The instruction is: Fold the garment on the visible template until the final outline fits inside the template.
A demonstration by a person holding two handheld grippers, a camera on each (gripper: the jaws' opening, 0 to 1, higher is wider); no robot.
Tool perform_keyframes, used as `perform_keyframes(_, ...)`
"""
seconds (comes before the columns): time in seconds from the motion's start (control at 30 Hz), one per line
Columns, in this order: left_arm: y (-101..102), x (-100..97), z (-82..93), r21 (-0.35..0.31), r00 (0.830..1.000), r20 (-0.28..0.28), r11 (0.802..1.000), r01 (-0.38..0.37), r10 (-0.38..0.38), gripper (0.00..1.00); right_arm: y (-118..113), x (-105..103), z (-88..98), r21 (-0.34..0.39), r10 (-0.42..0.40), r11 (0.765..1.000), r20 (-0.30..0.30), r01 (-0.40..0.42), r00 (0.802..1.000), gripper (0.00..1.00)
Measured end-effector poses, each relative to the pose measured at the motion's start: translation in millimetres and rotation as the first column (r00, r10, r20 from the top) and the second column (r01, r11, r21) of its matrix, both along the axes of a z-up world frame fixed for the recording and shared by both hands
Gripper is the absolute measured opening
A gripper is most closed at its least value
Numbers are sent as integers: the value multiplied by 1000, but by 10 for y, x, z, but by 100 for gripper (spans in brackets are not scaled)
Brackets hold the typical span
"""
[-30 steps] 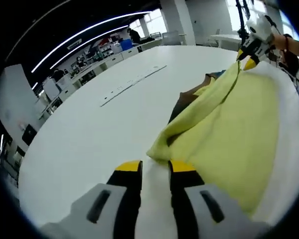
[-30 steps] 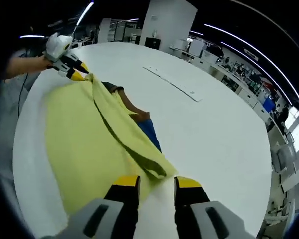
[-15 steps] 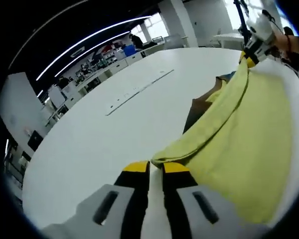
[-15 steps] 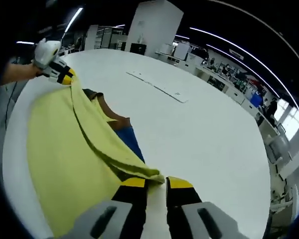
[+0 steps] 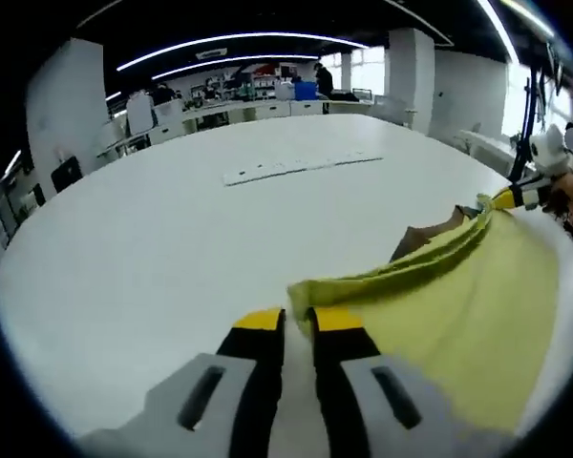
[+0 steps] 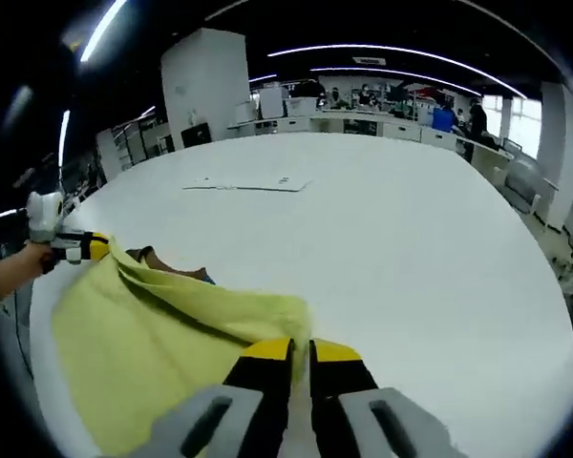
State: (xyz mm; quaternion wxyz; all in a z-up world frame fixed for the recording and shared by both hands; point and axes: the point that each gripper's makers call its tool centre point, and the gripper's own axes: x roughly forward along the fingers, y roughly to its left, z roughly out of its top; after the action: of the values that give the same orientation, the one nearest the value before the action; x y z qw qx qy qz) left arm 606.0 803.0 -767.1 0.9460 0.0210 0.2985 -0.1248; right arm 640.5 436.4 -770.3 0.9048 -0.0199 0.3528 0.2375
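Observation:
A pale yellow garment [image 5: 458,296] hangs stretched above the white table, held by one edge between both grippers. My left gripper [image 5: 297,319] is shut on one corner of that edge. My right gripper [image 6: 300,349] is shut on the other corner; it also appears at the far right of the left gripper view [image 5: 518,196], held by a hand. In the right gripper view the yellow garment [image 6: 143,334] spreads down to the left, and the left gripper [image 6: 76,246] pinches its far corner. A brown and blue patch [image 6: 177,271] shows under the lifted edge.
The big round white table [image 5: 172,239] stretches away from the cloth. A flat white strip [image 5: 301,166] lies on it further off, also seen as a white strip [image 6: 248,183]. Desks, screens and people stand in the room behind.
Both jaws, open a second ago, have shut on the garment's edge corners. The edge has been lifted and pulled taut, and both views have swung towards the room.

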Motion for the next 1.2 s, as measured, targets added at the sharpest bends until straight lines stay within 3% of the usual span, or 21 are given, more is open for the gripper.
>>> perform_keyframes(0.2, -24, 24, 12, -27, 1000, -10, 1000, -3, 3, 8, 44, 63, -1, 58, -11, 998, -29, 12, 1000, 6)
perform_keyframes(0.5, -97, 23, 29, -32, 999, -38, 999, -11, 9, 2, 60, 87, -17, -3, 12, 1000, -17, -12, 1000, 0)
perform_keyframes(0.6, -60, 37, 98, -46, 999, -4, 998, -43, 43, 0, 13, 91, 20, -5, -15, 1000, -8, 15, 1000, 0)
perform_keyframes(0.7, -56, 44, 95, -48, 999, -5, 998, -43, 42, 0, 14, 91, 40, -22, -21, 1000, 6, 21, 1000, 0)
perform_keyframes(0.87, -76, 17, 74, -5, 1000, -14, 1000, -28, 27, 3, 26, 87, 36, -29, -10, 1000, 9, 11, 1000, 0)
perform_keyframes(1.0, -95, -32, 146, 35, 1000, -1, 999, 6, -6, 16, 36, 37, 122, -18, 11, 1000, 9, -11, 1000, 12)
perform_keyframes(1.2, -135, -168, 307, -47, 999, 22, 998, 39, -38, 30, 68, -113, 241, 11, 55, 998, -10, -55, 998, 42)
